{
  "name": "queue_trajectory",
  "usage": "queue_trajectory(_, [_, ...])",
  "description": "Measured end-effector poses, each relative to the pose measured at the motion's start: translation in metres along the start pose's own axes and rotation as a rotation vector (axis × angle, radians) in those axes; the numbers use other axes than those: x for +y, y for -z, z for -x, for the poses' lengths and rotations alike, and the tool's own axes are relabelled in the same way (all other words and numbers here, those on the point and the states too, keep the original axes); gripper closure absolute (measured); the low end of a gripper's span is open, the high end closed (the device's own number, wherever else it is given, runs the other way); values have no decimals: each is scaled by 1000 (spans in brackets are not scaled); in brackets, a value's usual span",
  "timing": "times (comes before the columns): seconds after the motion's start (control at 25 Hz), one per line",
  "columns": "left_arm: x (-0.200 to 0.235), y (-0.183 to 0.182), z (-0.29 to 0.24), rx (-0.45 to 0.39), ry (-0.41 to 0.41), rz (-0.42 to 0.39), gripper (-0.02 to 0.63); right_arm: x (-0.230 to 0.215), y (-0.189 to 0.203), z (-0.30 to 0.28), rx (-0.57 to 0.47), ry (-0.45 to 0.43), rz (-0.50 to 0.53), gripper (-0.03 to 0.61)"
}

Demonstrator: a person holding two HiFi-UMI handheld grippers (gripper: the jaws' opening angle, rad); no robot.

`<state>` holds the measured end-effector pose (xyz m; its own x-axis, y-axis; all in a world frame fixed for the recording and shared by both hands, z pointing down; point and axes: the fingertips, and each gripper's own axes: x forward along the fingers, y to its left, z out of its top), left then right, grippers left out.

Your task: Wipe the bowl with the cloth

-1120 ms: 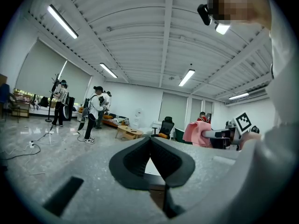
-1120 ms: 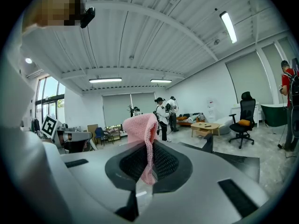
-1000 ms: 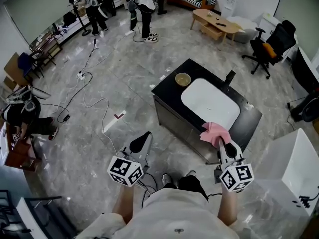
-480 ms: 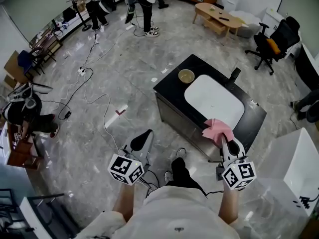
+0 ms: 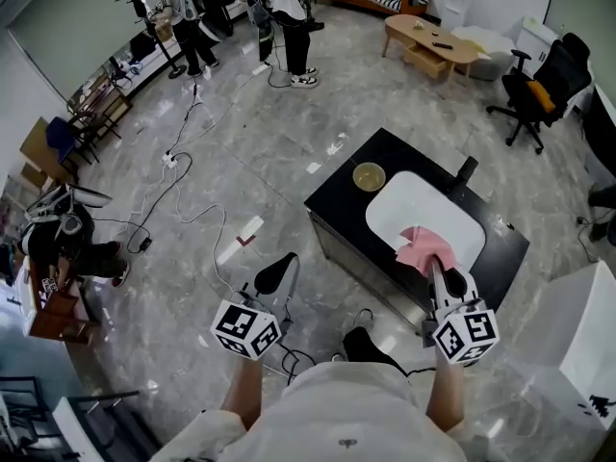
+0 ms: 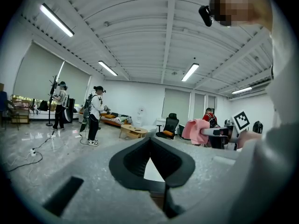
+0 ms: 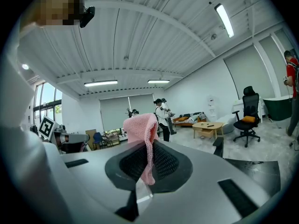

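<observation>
A small tan bowl (image 5: 369, 176) stands on the black counter (image 5: 339, 186), just left of the white sink (image 5: 438, 215). My right gripper (image 5: 433, 266) is shut on a pink cloth (image 5: 421, 248), which hangs over the near part of the sink. In the right gripper view the cloth (image 7: 141, 129) drapes up and over the shut jaws. My left gripper (image 5: 276, 273) is shut and holds nothing; it hovers over the floor left of the counter, short of the bowl. The left gripper view shows the cloth (image 6: 196, 129) off to the right.
A black faucet (image 5: 467, 170) stands at the sink's far edge. Cables (image 5: 183, 195) trail across the grey floor on the left. People (image 5: 289, 12) stand far back, near a coffee table (image 5: 433, 41) and an office chair (image 5: 544, 89). A white box (image 5: 577, 325) sits at the right.
Both grippers have moved forward toward the counter with the person. The pink cloth, earlier at the counter's near edge, now hangs over the sink. Both jaws stay shut.
</observation>
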<state>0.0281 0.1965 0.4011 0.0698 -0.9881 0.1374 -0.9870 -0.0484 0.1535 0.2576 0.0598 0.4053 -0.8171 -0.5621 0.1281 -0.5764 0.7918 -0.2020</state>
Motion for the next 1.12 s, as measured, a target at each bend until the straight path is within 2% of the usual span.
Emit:
queue_trajectory(0.36, [24,-14,-68,8,-3,-1,601,-51,-18,-58,-7,8,-1,563])
queue_trajectory(0.64, [27,-18,-110,11,-9,8,601,-85,-18,-76,11,13,-13,563])
queue_trajectory(0.92, [39,-21,-126,32,-14,-5,601,-95,-12,-88,16,26,-34,563])
queue_trajectory(1.12, [49,-18,-139,58,10,-7,601,-104,-9,-86,19,73,-47,562])
